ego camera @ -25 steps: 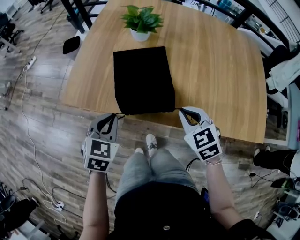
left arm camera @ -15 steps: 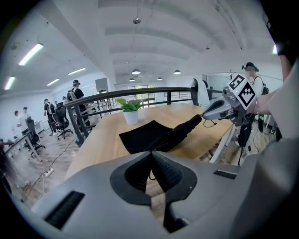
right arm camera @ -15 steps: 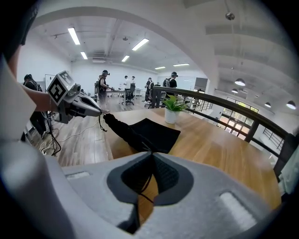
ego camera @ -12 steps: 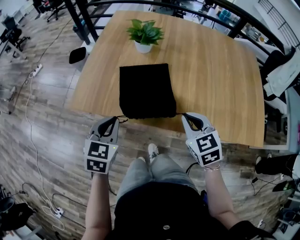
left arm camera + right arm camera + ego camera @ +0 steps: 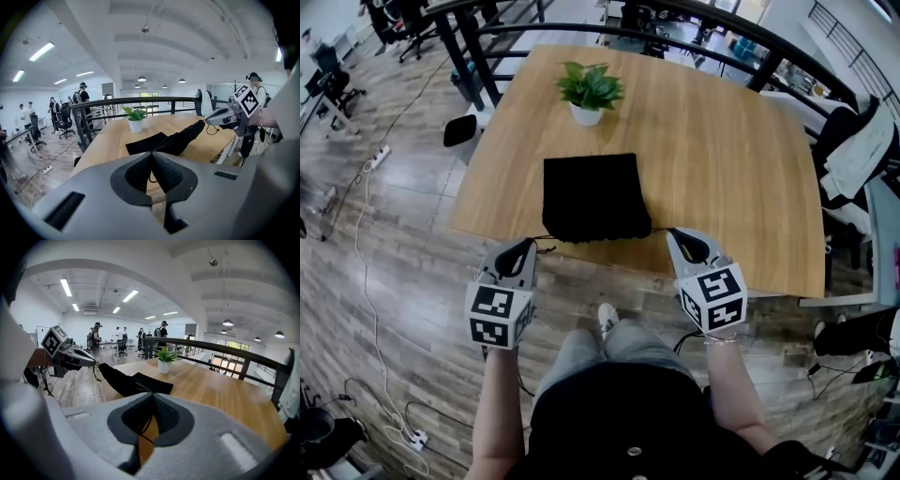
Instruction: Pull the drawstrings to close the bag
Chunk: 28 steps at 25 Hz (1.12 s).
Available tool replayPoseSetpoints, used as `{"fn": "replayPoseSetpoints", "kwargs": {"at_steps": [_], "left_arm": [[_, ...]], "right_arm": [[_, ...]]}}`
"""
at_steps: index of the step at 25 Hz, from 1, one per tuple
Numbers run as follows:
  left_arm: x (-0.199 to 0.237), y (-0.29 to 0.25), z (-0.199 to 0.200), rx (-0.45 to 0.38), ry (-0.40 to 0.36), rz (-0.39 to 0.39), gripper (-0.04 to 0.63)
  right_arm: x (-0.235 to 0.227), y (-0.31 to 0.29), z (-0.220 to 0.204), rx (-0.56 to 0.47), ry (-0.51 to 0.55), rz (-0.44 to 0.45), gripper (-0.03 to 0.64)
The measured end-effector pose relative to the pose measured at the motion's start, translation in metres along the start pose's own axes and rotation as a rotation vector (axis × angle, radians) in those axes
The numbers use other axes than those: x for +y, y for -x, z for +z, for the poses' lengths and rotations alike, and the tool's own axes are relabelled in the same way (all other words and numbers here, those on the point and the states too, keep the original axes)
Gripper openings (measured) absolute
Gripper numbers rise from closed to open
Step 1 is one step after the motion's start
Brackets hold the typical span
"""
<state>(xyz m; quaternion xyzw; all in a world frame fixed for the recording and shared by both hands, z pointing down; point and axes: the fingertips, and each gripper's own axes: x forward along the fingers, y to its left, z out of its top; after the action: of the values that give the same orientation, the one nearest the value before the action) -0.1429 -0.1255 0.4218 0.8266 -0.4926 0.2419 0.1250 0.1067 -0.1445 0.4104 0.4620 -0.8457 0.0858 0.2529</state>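
Both hand-held grippers have come up since the earlier frame, with the cords in their grip, and the head view now takes in more of the desk. My left hand-held gripper [image 5: 525,246] has its jaws pressed together on the left drawstring [image 5: 151,178], which runs out between the pads toward the bag's near left corner. The right hand-held gripper [image 5: 678,234] is likewise pinched shut on the right drawstring [image 5: 146,430], a thin dark cord that hangs below the closed pads. I hold the two on opposite sides of the bag's mouth so that each pull works against the other and gathers the opening rather than dragging the whole thing sideways. The black bag [image 5: 591,197] lies on the desk [image 5: 722,159] with its mouth at the near edge. From the gripper views that end looks lifted and stretched in a dark band from one gripper tip to the other, while the rest stays flat on the wood. The mouth edge looks rumpled, so I judge the closing is under way but not finished. A potted plant [image 5: 589,89] stands behind the bag, well clear of the pull.
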Motion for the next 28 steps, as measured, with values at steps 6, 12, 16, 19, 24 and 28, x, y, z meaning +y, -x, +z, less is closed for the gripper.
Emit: {"fn": "replayPoseSetpoints", "kwargs": {"at_steps": [6, 12, 16, 19, 24, 28], "left_arm": [[0.005, 0.008, 0.014, -0.032, 0.020, 0.015, 0.020], [0.011, 0.014, 0.020, -0.061, 0.032, 0.036, 0.021], [0.015, 0.016, 0.024, -0.083, 0.042, 0.049, 0.021], [0.017, 0.018, 0.028, -0.097, 0.048, 0.058, 0.021], [0.020, 0.022, 0.031, -0.117, 0.067, 0.067, 0.021], [0.025, 0.024, 0.033, -0.138, 0.082, 0.091, 0.021]], "right_arm": [[-0.005, 0.008, 0.010, -0.047, -0.033, -0.031, 0.002], [-0.011, 0.013, 0.013, -0.068, -0.051, -0.049, 0.002], [-0.015, 0.017, 0.015, -0.083, -0.060, -0.063, 0.002], [-0.018, 0.020, 0.019, -0.098, -0.075, -0.070, 0.002], [-0.023, 0.024, 0.021, -0.121, -0.105, -0.092, 0.002], [-0.028, 0.026, 0.024, -0.142, -0.128, -0.112, 0.002]]}}
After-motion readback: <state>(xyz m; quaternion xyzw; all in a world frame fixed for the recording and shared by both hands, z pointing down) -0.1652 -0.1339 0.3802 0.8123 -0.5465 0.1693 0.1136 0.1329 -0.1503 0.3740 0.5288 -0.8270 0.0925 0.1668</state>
